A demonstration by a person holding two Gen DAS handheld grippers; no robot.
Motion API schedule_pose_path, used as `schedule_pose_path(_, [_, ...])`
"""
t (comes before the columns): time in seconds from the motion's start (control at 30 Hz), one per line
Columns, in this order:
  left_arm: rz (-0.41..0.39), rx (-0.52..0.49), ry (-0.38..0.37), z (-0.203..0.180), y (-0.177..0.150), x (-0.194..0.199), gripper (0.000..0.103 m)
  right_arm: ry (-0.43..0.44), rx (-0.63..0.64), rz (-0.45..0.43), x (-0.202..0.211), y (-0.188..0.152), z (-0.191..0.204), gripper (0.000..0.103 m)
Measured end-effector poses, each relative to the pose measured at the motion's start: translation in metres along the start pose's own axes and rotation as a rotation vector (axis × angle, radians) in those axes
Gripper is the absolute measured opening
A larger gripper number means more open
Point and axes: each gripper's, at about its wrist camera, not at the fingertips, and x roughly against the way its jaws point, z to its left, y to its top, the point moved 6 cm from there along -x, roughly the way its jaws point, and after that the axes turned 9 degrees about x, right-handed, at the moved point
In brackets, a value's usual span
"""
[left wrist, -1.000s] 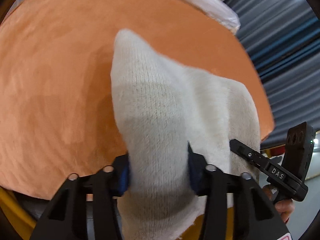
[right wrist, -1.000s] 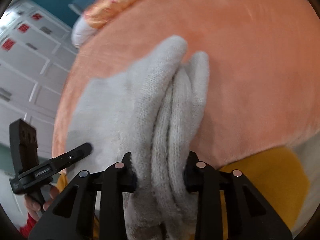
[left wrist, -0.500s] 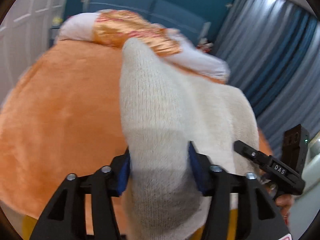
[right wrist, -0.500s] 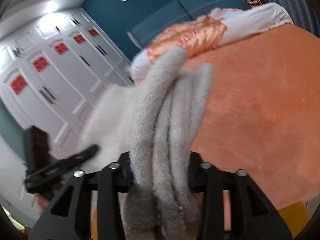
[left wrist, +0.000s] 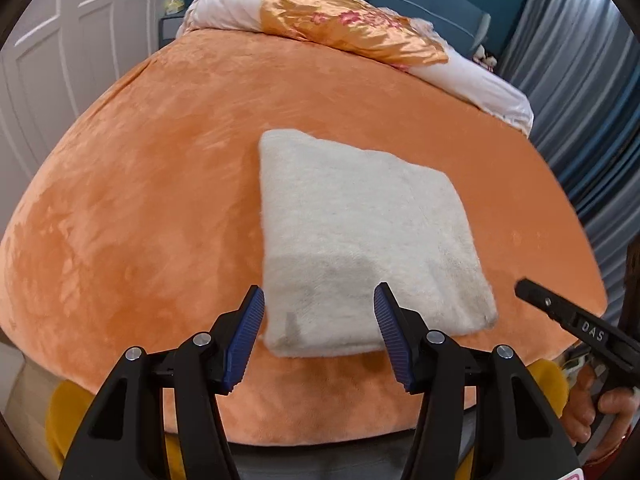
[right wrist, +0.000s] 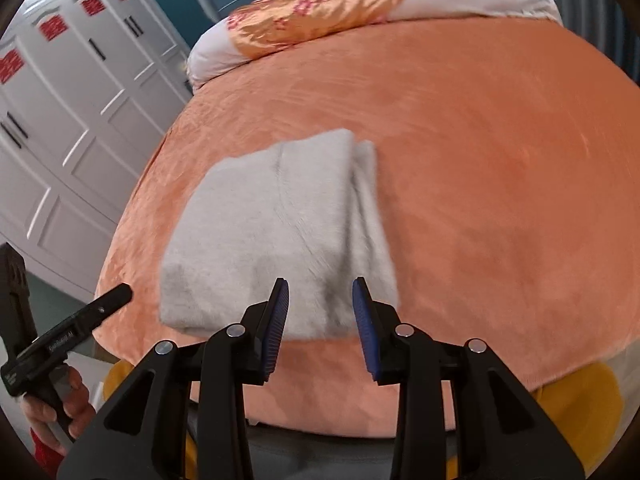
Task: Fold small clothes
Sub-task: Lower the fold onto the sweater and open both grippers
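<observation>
The folded cream knit garment (left wrist: 360, 248) is now laid flat on the orange bed cover (left wrist: 140, 200) (earlier it was gripped aloft). It has been released by the left tool (left wrist: 319, 340) and right tool (right wrist: 320, 328); both jaws are closing on nothing.

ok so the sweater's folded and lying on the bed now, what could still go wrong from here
Two things, probably. The folded cream garment lies near the front edge of the orange blanket, so a nudge could slide it off. On its right side loose layers stick out, so the fold may spring open. Both the left gripper and the right gripper are off it, jaws closing on nothing.
</observation>
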Motion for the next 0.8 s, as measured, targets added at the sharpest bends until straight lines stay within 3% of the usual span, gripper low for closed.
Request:
schedule_pose_path(0.17, [0.049, -0.049, 0.058, -0.009, -0.005, -0.039, 0.056, -0.115, 0.12, 0.123, -0.043, -0.015, 0.001, 0.013])
schedule_pose_path(0.3, [0.09, -0.063, 0.125, -0.001, -0.016, -0.064, 0.056, -0.191, 0.143, 0.187, -0.064, -0.037, -0.014, 0.011])
schedule_pose_path(0.53, [0.106, -0.07, 0.174, 0.007, -0.031, -0.079, 0.058, -0.245, 0.174, 0.19, -0.072, -0.041, -0.014, 0.012])
schedule_pose_path(0.7, [0.061, -0.086, 0.198, 0.002, -0.032, -0.062, 0.058, -0.183, 0.102, 0.097, -0.038, -0.038, -0.007, 0.014])
schedule_pose_path(0.8, [0.029, -0.091, 0.205, -0.002, -0.035, -0.053, 0.058, -0.173, 0.07, 0.043, -0.012, -0.045, -0.002, 0.023])
